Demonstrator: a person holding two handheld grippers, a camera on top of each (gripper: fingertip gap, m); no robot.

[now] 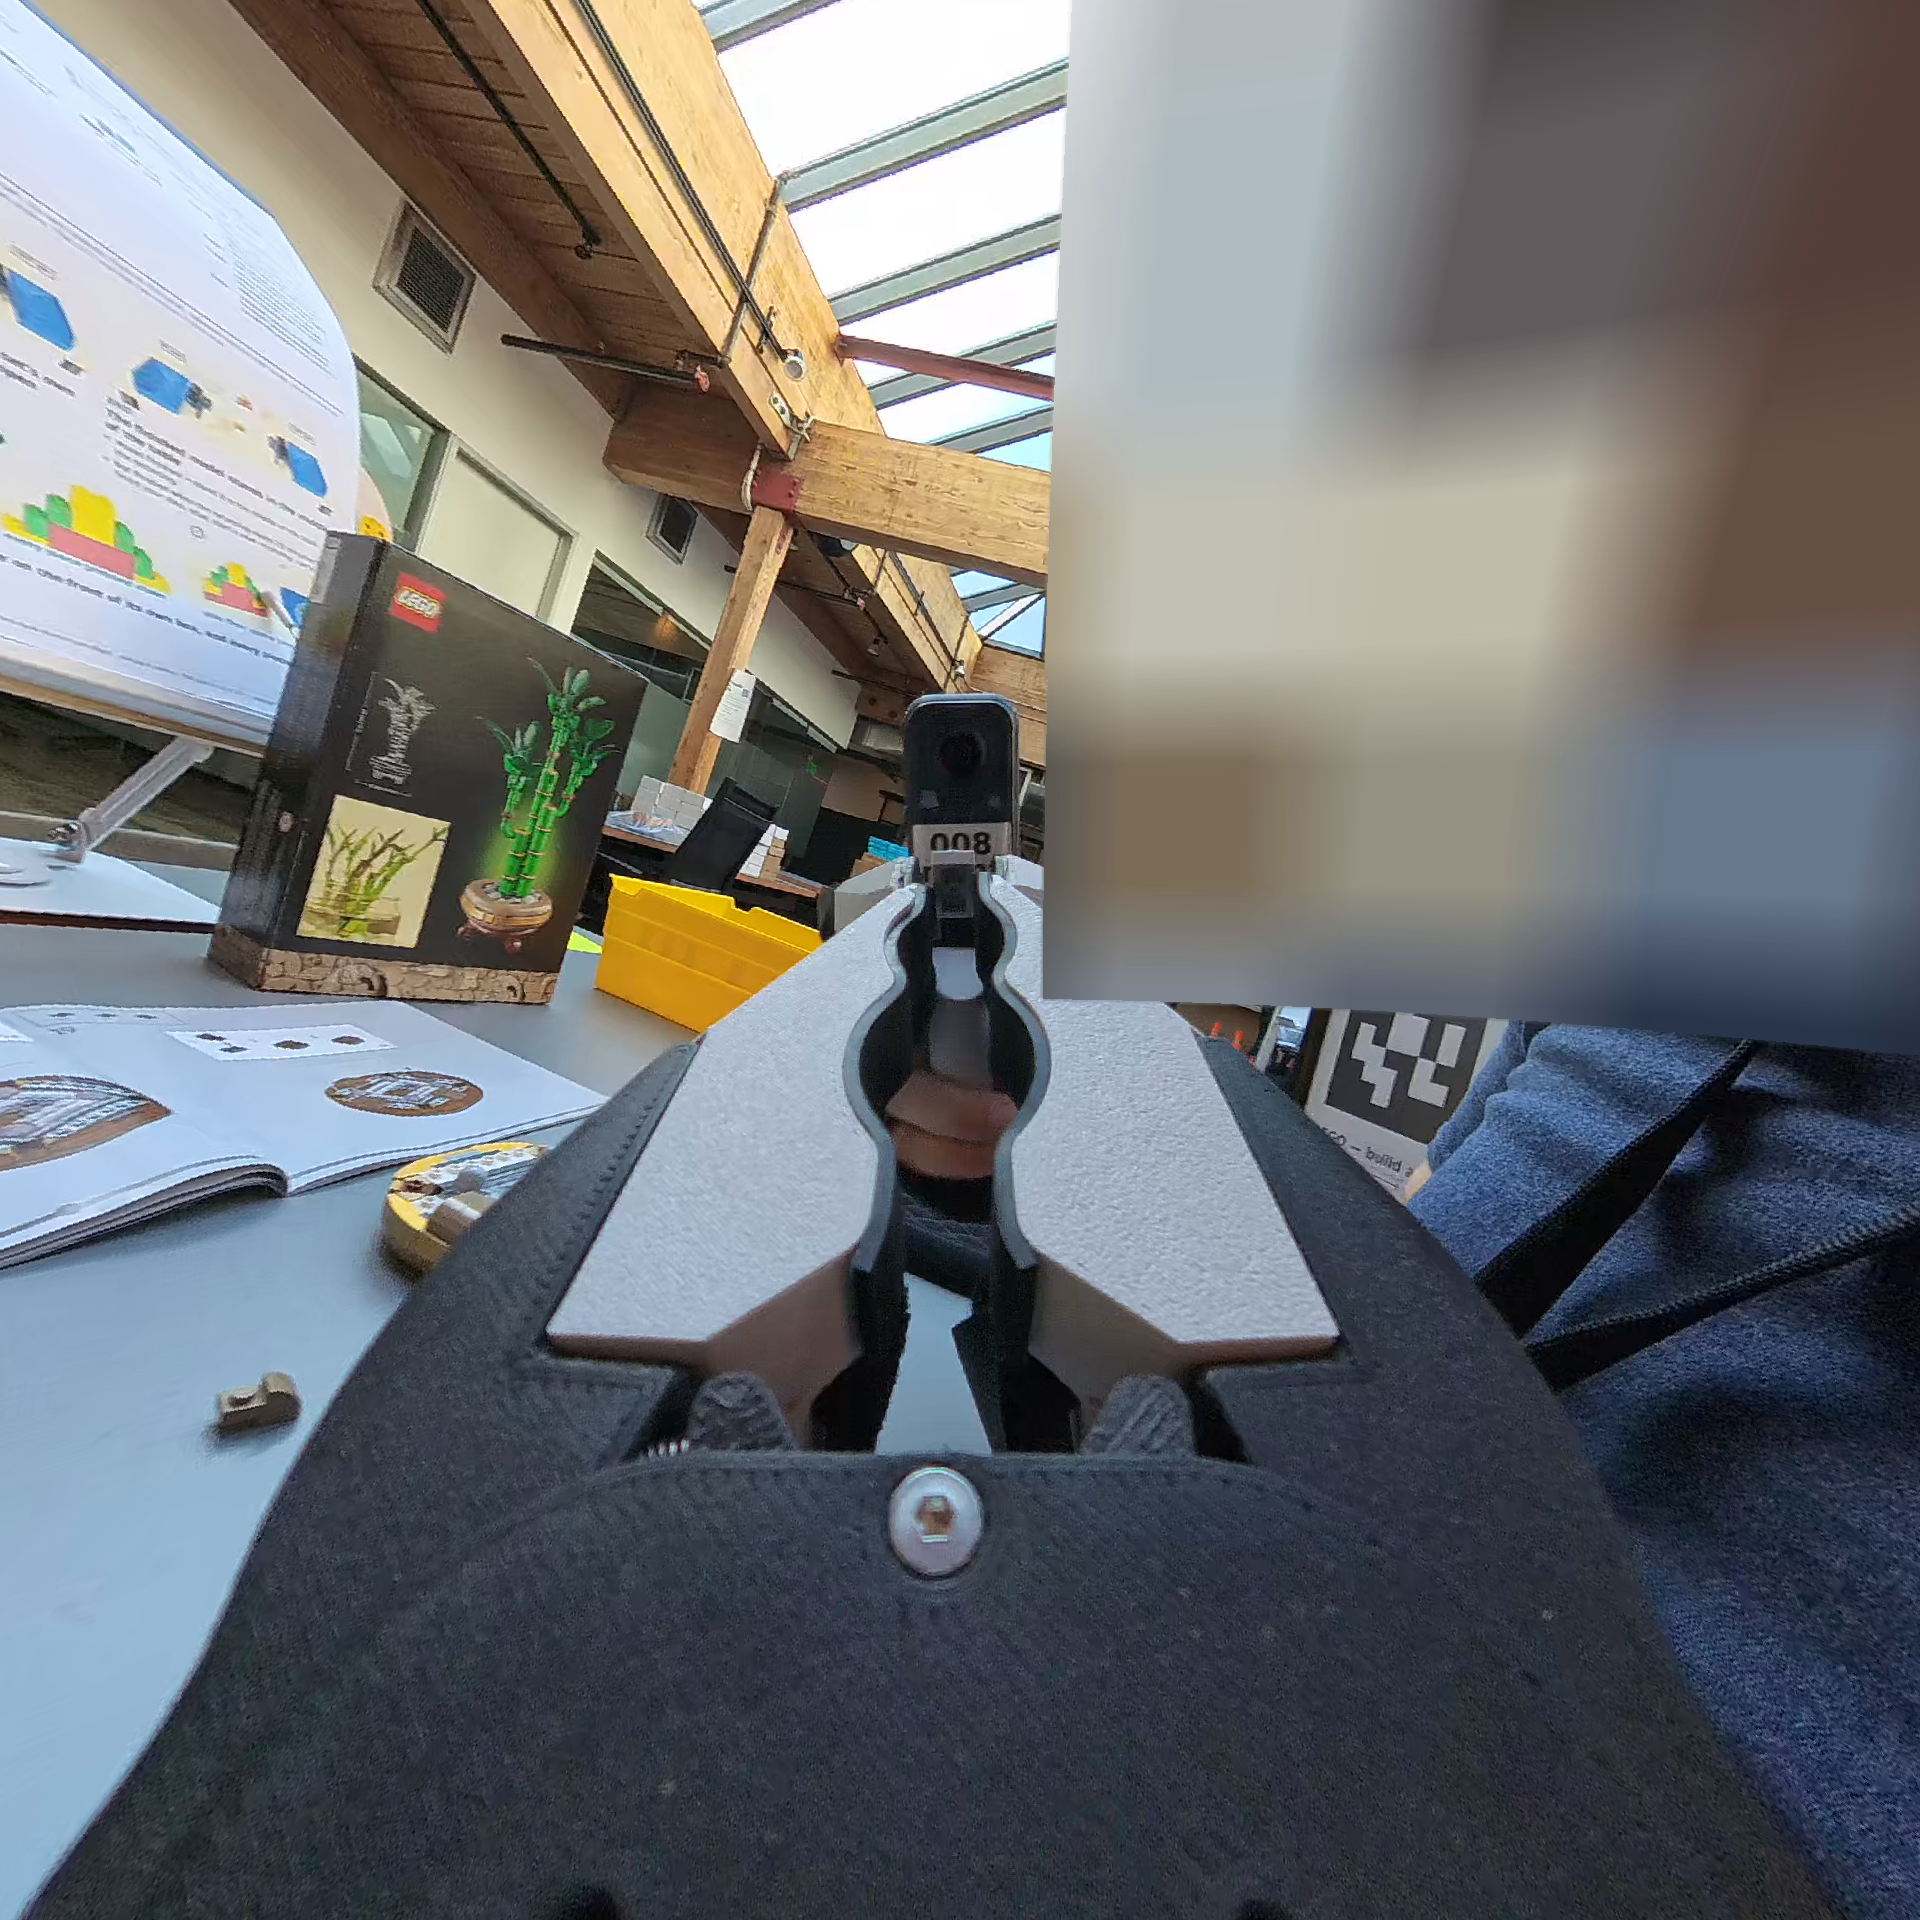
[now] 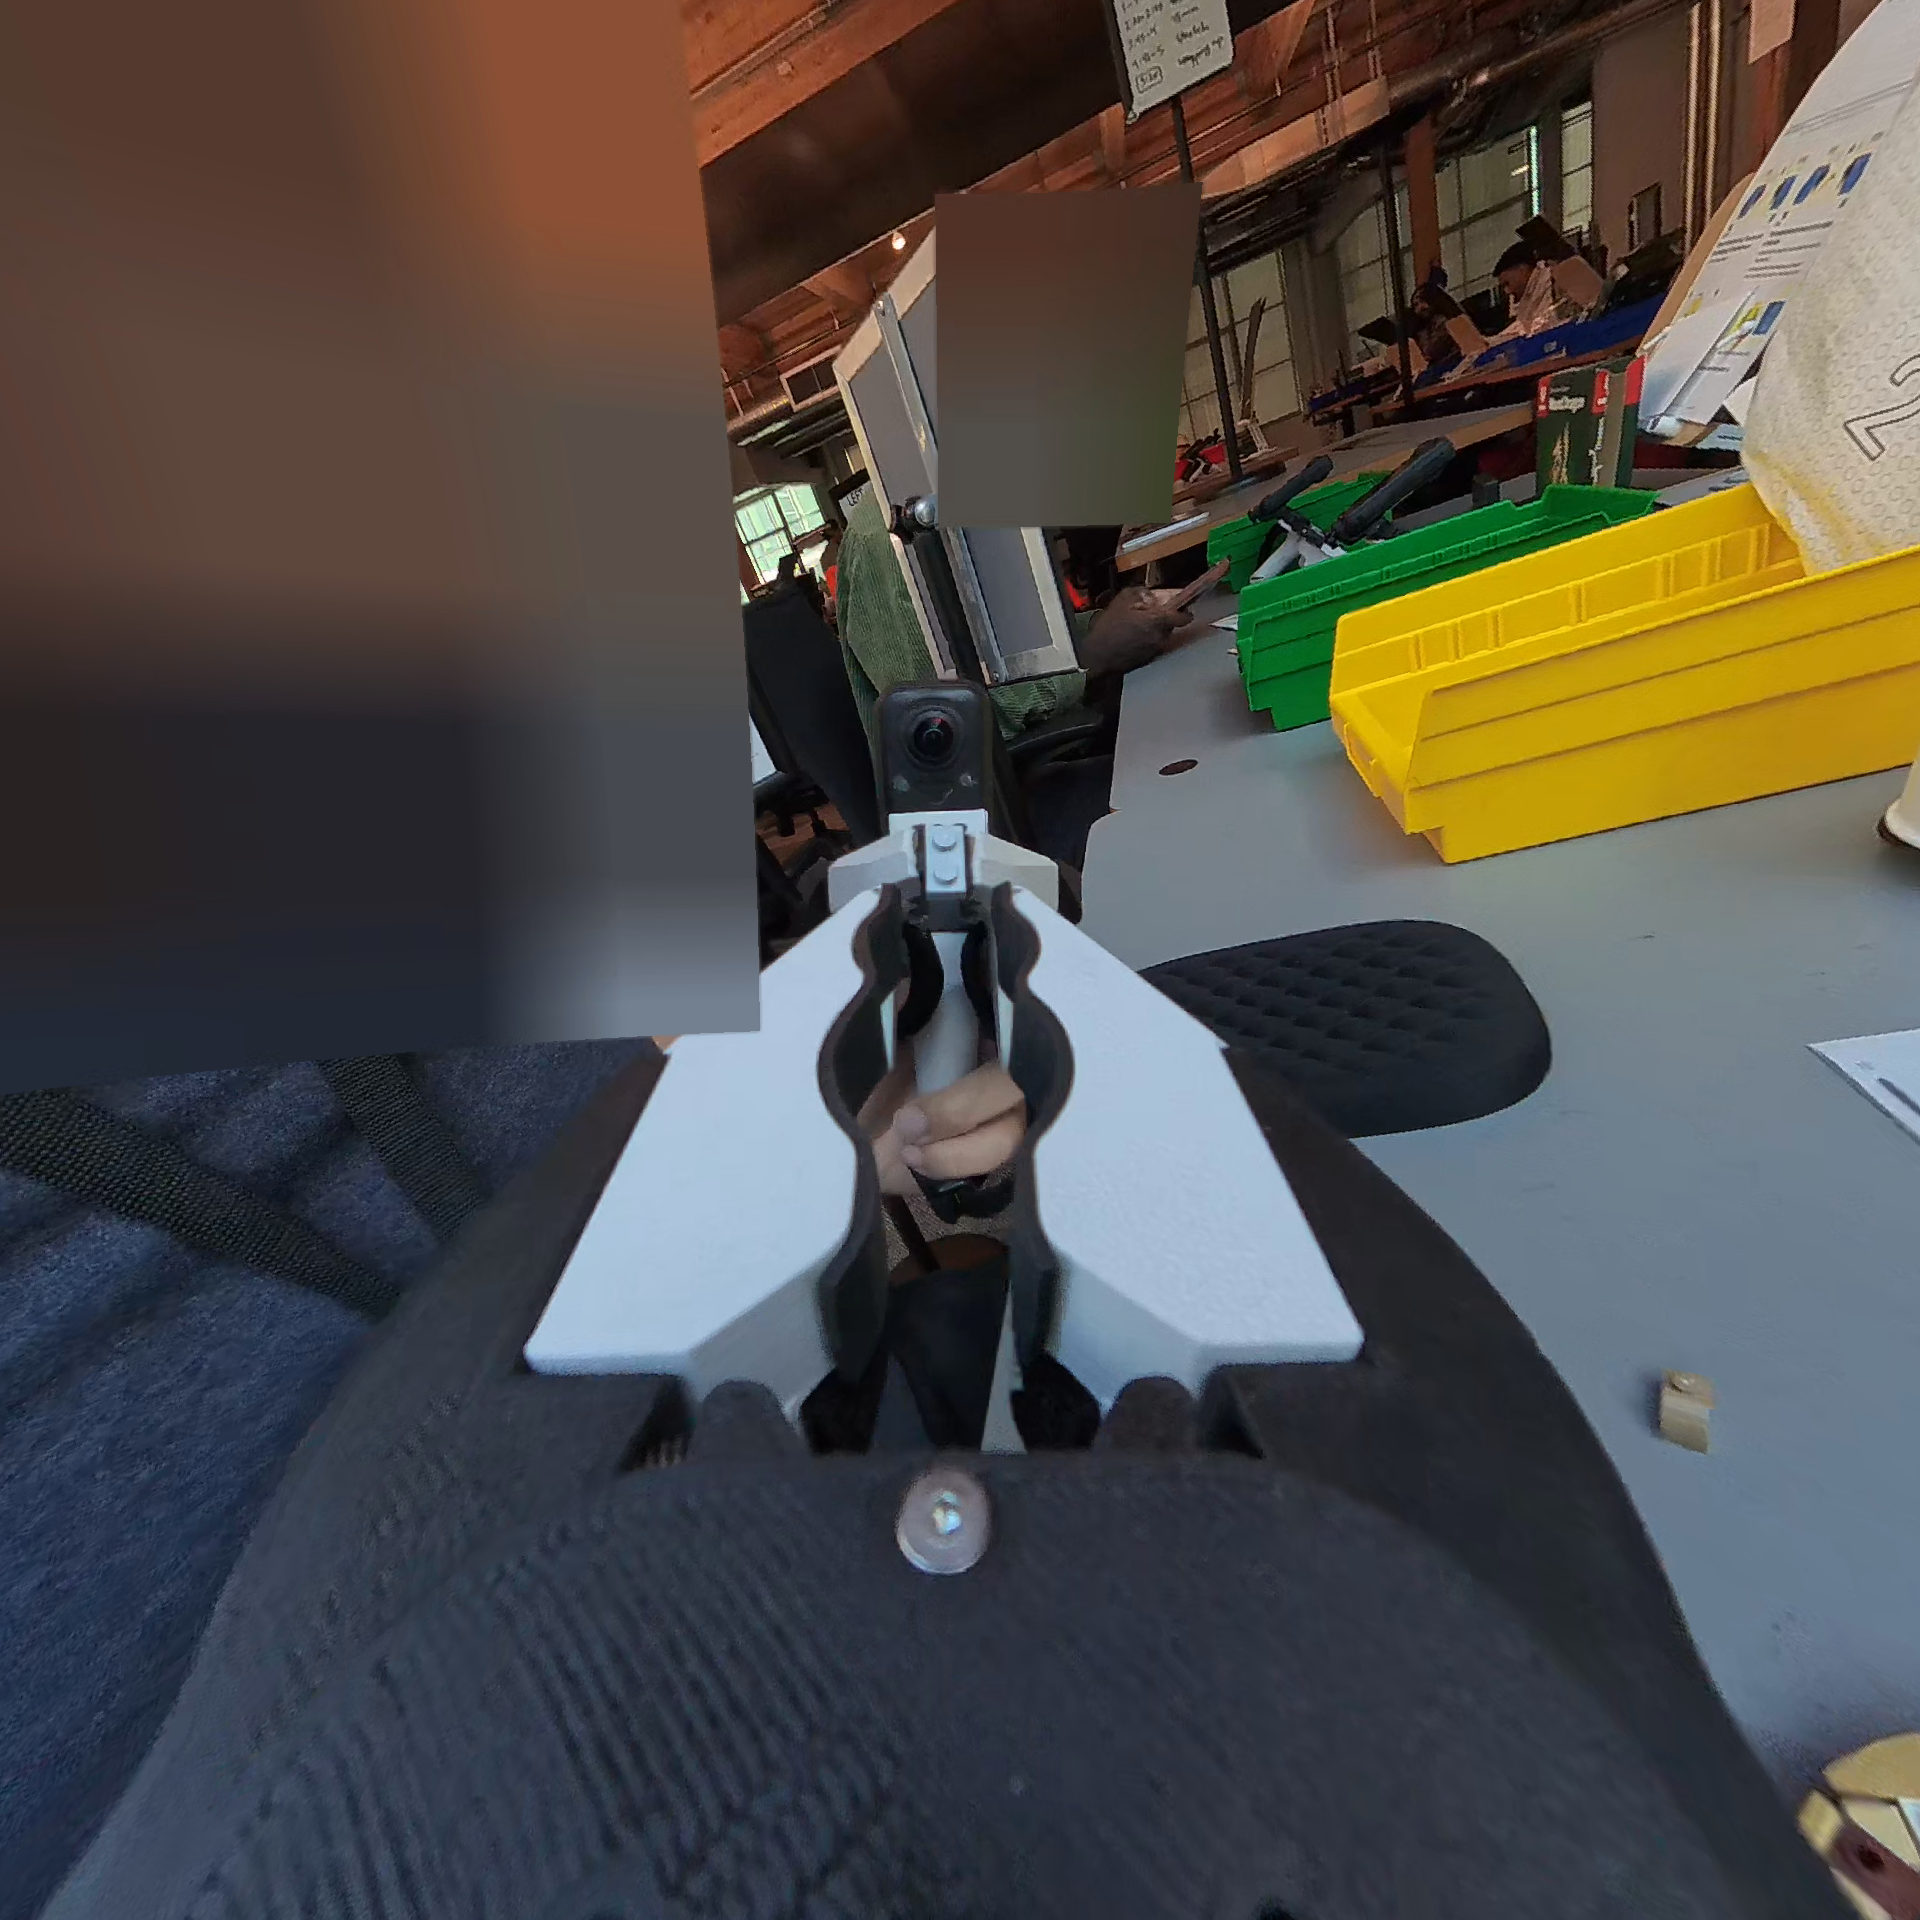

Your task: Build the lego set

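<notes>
Table [image 1: 135, 1579]: grey top fills the lower left of the left wrist view. A piece dropped from above could bounce or roll off its near edge.
Lego box [image 1: 416, 779]: upright, left of centre, well apart from the work. No hazard.
Yellow bin [image 2: 1621, 665]: right side of the right wrist view, with a green bin [image 2: 1403, 582] behind it. Both are clear of the grippers.
Instruction booklet [image 1: 260, 1101]: open on the table at the left. A loose piece could slide under its pages.
Round base build [image 1: 457, 1195]: lies just beside the booklet's corner, half hidden by the left gripper's body. It is well apart from the raised plate, so the join is still to come.
Left gripper [image 1: 951, 894]: held up at frame centre, tip to tip with the other tool. Its fingers are drawn nearly together, but whether they grip anything cannot be told.
Right gripper [image 2: 943, 904]: its fingers pinch one end of the plate.
Light grey plate [image 2: 943, 857]: studs up, held in the air between the two sets of tips.
Main risk: the hold is narrow, so a push from the opposing tips could twist the plate out, and releasing early in a hand-over would drop it.
Tan piece [image 1: 258, 1403]: loose on the table at the lower left, and a passing sleeve could sweep it off.
</notes>
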